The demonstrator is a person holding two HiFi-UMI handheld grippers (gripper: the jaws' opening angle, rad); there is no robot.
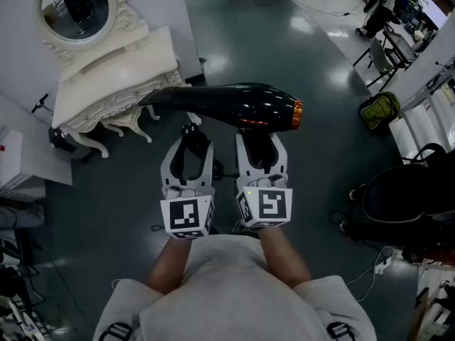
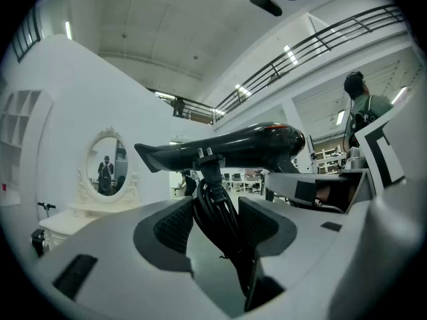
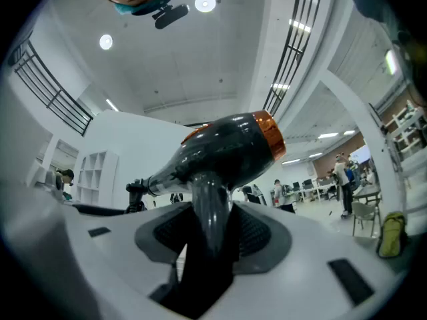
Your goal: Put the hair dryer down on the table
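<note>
The hair dryer (image 1: 234, 106) is up in the air, lying level across the head view at 12 o'clock from both tongs. Its flat nozzle points to 9 o'clock and its orange-ringed back end to 3 o'clock. It does not rest on the tabletop (image 1: 121, 62). The right tongs (image 1: 260, 148) are closed on the dryer's dark handle. In the right gripper view the handle (image 3: 210, 212) runs straight down between the two ribbed pads, which press it from both sides, and the glossy black body (image 3: 227, 145) sits above them. The left tongs (image 1: 189, 148) stand just beside the right ones at 9 o'clock and hold the bundled black cord (image 2: 215, 205). The bundle fills the gap between the pads, and the two-pin plug (image 2: 203, 157) sticks up from it just under the dryer's barrel (image 2: 233, 145). The tabletop belongs to a white carved dressing table at 10 o'clock from the tongs. An oval mirror (image 1: 77, 6) stands at its back. In the head view the nozzle tip shows next to the table's near right corner. Below the dryer is a dark green floor (image 1: 284, 48), with a green bag (image 1: 379, 110) well away at 3 o'clock.
</note>
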